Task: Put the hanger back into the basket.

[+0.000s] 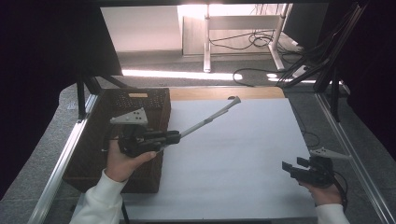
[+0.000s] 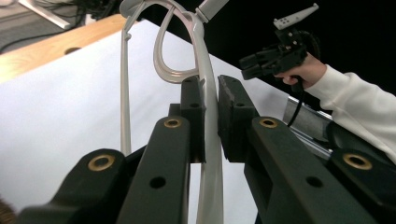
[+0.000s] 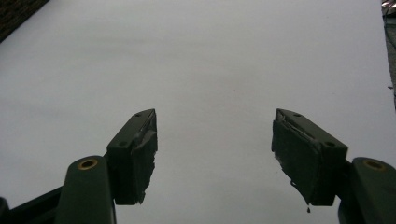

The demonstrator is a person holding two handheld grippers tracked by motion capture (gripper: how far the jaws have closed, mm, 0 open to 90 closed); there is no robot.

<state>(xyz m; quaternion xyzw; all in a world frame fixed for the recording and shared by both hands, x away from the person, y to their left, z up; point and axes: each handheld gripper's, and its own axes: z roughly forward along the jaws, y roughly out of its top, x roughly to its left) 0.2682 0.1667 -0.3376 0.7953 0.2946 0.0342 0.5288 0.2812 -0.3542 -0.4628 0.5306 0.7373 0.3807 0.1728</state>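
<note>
Hanger [image 1: 210, 119], a pale plastic one, looks light, springy and slick; it juts over the white worktop [image 1: 243, 158] beside the dark basket [image 1: 140, 100], the left claw [image 2: 211, 116] clamped on one thin arm. Right claw [image 3: 215, 158] gapes empty. Gripping nearer the hook would likely swing less.

Beyond my desk [image 1: 243, 154], whose white cover leaves a bare wooden strip at its far edge, grey floor [image 1: 154, 59] runs to a pale wall [image 1: 140, 28] at the top of the frame. A bright band of light [image 1: 180, 74] crosses that floor, and a white-legged table [image 1: 243, 21] stands at upper centre with black cables [image 1: 254, 39] looped beneath it. Black curtains [image 1: 42, 60] darken both upper corners.
</note>
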